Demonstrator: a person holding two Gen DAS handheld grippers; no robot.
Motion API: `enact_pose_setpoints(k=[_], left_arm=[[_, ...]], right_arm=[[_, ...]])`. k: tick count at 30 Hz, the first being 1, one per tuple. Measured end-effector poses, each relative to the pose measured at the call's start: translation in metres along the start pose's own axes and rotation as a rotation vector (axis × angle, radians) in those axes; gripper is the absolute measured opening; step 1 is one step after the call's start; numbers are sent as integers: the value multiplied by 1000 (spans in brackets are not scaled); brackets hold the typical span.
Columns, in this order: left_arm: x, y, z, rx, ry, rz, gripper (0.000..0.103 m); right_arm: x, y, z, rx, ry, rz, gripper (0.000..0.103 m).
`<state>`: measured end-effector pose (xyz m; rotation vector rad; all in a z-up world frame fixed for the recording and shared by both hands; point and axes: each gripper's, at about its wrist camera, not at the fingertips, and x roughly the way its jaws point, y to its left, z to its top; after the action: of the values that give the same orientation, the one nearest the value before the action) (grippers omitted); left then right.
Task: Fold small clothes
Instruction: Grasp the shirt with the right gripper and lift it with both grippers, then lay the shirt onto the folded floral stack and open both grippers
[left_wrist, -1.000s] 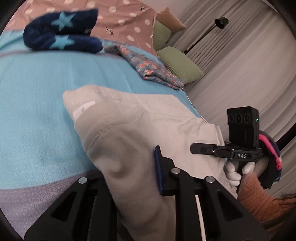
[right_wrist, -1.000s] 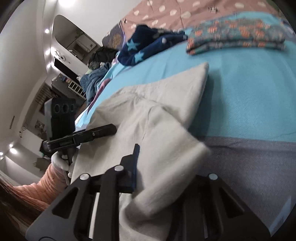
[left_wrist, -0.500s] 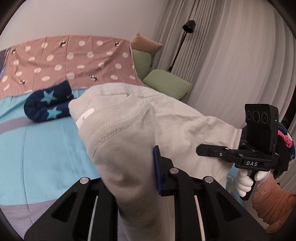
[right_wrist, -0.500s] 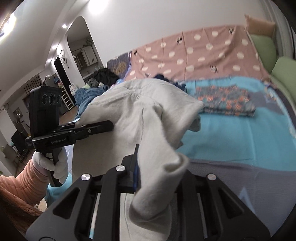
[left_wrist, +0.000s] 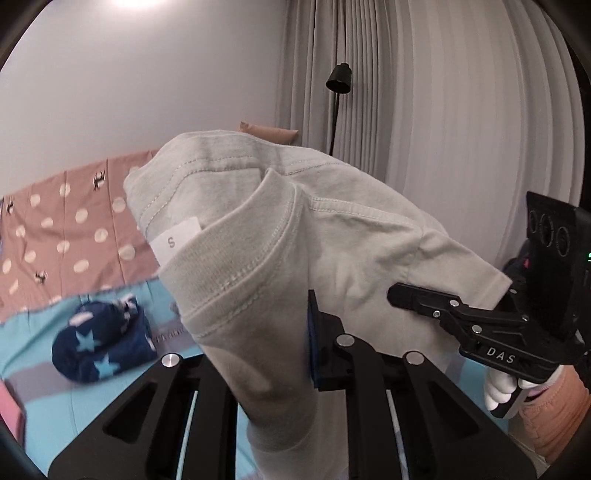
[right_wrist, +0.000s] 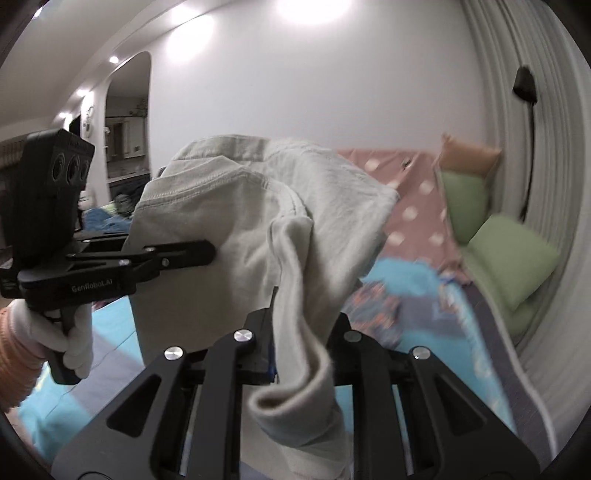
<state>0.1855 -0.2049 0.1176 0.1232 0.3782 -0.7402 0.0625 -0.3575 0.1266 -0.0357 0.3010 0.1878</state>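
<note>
Grey shirt (left_wrist: 332, 236) now lifted off the bed (left_wrist: 44, 354); both grippers (left_wrist: 275, 354) (right_wrist: 295, 343) gripping it, hanging free for the next fold.

Left tool (left_wrist: 273, 343) and right tool (right_wrist: 299, 332) raised, jaws clamped, gloved hands gripping handles.

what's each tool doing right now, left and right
left tool: closed on the grey t-shirt, held up off the bed.
right tool: closed on the same t-shirt.
</note>
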Motion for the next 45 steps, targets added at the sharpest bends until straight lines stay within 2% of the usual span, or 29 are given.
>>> enact_pose_setpoints(k=[4, 8, 17, 19, 20, 21, 22, 23, 24, 25, 29, 31, 33, 35, 38, 42, 43, 45], left_arm=[[33, 5, 32, -16, -1, 55, 15], [63, 8, 52, 35, 9, 128, 15], [143, 46, 73, 73, 53, 228, 15], [172, 63, 70, 64, 83, 251, 23], [191, 74, 65, 67, 110, 281, 31], [216, 88, 56, 83, 155, 352, 51], [234, 100, 44, 92, 204, 401, 53], [250, 111, 29, 93, 252, 444, 52], [263, 123, 13, 90, 293, 485, 52], [270, 135, -6, 74, 323, 491, 52], [280, 156, -59, -29, 403, 377, 54], [278, 152, -82, -27, 411, 349, 57], [267, 142, -92, -16, 363, 362, 57], [264, 139, -93, -39, 365, 349, 56], [249, 131, -91, -64, 369, 309, 56], [226, 112, -104, -48, 354, 287, 57], [221, 110, -107, -53, 365, 263, 57], [204, 100, -111, -67, 374, 247, 63]], right_arm=[[30, -32, 29, 56, -18, -41, 16], [68, -54, 47, 78, -18, -70, 16], [175, -95, 68, 111, 5, -100, 16], [204, -103, 66, 139, 31, -105, 18], [224, -109, 63, 150, 60, -124, 25], [246, -116, 58, 162, 99, -164, 40], [273, -127, 46, 188, 152, -245, 49], [286, -133, 37, 206, 182, -287, 56], [300, -142, 21, 228, 220, -325, 56], [310, -147, 6, 245, 249, -338, 56], [329, -158, -70, 270, 354, -318, 55], [322, -157, -97, 301, 343, -307, 55], [314, -166, -103, 375, 328, -271, 55], [310, -170, -108, 423, 347, -261, 57], [299, -160, -109, 396, 367, -280, 57], [281, -145, -110, 357, 407, -312, 57], [274, -141, -109, 345, 409, -319, 57], [248, -126, -107, 297, 383, -329, 57]])
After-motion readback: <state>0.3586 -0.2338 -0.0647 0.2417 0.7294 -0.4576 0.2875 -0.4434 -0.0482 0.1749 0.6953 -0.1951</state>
